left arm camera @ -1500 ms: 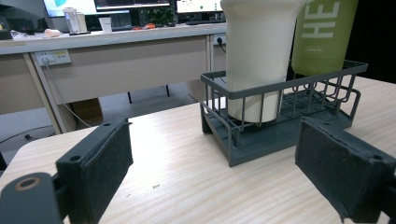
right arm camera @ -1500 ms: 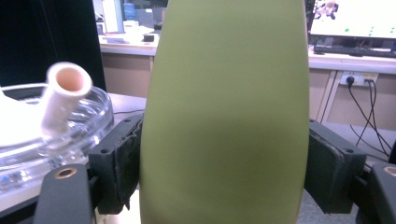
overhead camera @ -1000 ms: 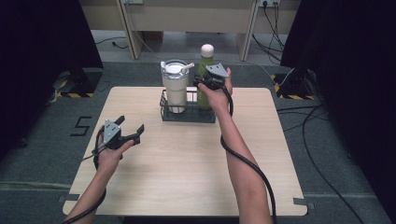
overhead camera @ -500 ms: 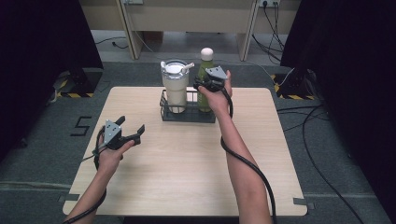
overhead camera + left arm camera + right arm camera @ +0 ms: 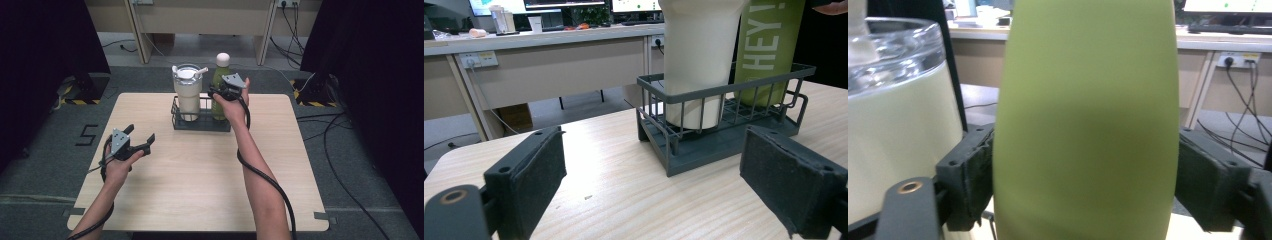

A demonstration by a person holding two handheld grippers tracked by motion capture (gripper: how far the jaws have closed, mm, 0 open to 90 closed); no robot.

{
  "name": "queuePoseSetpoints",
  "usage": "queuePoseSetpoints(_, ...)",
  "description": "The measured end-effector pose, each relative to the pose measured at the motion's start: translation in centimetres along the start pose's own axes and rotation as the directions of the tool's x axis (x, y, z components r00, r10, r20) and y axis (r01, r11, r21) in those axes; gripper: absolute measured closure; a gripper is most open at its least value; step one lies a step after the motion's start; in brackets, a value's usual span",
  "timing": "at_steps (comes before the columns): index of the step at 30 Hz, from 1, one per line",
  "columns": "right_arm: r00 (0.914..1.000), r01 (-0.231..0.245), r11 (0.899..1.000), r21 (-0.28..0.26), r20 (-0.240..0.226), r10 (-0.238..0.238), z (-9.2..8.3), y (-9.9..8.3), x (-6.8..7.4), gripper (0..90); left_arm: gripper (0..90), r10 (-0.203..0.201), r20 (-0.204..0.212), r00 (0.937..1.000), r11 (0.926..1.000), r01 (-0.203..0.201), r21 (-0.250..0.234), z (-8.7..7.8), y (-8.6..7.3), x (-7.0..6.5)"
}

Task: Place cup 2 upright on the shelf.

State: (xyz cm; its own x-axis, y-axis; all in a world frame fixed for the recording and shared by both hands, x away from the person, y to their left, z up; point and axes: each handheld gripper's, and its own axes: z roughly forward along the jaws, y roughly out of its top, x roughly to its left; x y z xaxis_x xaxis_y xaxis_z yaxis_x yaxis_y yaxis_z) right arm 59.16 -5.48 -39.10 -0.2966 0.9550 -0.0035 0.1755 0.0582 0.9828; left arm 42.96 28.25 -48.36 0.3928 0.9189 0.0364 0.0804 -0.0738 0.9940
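The right gripper [image 5: 218, 93] has just been opening; its jaws flank the green bottle [image 5: 1088, 120], seemingly no longer pressing it. The bottle stands upright in the rack [image 5: 200, 123] beside the tumbler [image 5: 188, 92]. The left gripper [image 5: 140, 137] hovers wide, holding nothing

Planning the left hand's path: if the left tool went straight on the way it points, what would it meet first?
Probably the dark wire basket holding the cream tumbler; the open left tool has bare table before it.
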Motion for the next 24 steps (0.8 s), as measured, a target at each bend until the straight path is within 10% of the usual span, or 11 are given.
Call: queuePoseSetpoints(24, 0.9980, 0.040, 0.999, 0.003, -0.048, -0.040, -1.8, -0.7, 0.3, 5.5, 10.2, 0.001, 0.001, 1.0000, 1.0000, -0.001, 0.005, 0.1, -0.1, -0.1)
